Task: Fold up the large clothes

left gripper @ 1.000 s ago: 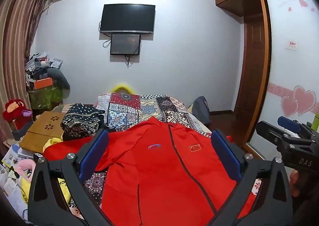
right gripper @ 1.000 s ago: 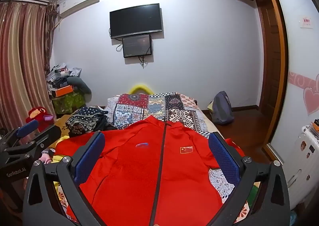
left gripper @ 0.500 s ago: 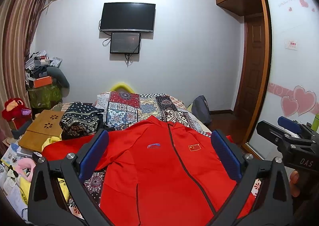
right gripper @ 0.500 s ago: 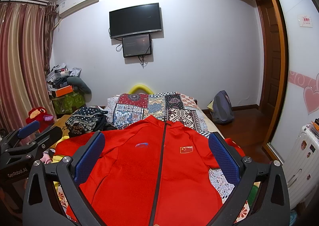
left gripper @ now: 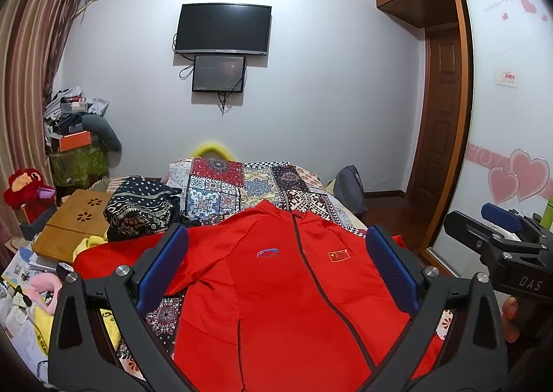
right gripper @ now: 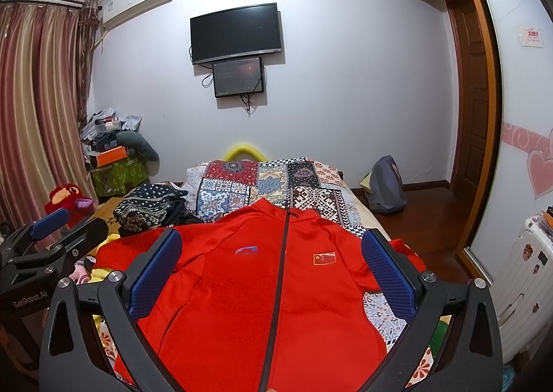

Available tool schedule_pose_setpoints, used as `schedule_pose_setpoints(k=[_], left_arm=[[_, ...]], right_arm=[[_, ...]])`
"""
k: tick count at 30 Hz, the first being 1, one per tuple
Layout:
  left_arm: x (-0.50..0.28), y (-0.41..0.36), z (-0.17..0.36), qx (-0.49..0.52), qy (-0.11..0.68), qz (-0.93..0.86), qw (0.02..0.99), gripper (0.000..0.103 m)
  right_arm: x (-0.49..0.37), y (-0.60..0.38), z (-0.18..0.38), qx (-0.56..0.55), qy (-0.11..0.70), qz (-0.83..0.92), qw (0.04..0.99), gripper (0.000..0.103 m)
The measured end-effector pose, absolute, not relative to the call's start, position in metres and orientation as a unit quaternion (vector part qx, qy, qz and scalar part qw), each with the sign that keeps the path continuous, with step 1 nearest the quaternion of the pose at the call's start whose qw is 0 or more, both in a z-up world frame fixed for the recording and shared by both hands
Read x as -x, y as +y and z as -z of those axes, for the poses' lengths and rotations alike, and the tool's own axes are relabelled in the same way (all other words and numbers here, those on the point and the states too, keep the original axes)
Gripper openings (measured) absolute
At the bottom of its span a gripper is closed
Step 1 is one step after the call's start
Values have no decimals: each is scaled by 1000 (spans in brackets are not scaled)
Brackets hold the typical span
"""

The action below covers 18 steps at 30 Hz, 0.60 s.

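Left wrist view: the left gripper (left gripper: 276,271) hangs above a bed (left gripper: 262,181), its blue-padded fingers (left gripper: 162,267) spread wide and holding nothing. A red jacket (left gripper: 276,288) lies flat, front up and zipped, directly below and ahead of it. The right gripper (right gripper: 273,274), equally wide and empty, hovers beside it over the same jacket.

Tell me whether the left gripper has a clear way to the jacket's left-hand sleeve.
Probably yes. The left gripper is open and empty above the red jacket, whose sleeve lies spread out on the bedspread with nothing over it. The patterned bundle sits just beyond it.
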<state>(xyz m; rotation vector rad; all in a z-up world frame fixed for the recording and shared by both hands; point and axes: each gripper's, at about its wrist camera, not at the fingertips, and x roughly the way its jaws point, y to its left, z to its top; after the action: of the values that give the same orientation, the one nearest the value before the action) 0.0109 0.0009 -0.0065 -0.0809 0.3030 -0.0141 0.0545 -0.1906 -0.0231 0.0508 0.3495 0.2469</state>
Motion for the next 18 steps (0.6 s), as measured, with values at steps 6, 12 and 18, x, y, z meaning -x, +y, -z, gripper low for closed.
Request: schedule_pose_setpoints(k=[6,12,18], left_arm=[[-13,-1,9,39,154,1,987,103],[-14,-1,9,43,156,2,987,103],[-15,-1,9,42,156,2,987,103]], right_arm=[[-55,-190,24,-27,174,-124,977,103],[-55,-189,25,-27,175,-124,976,103],[-55,-189,25,-27,175,-124,976,103]])
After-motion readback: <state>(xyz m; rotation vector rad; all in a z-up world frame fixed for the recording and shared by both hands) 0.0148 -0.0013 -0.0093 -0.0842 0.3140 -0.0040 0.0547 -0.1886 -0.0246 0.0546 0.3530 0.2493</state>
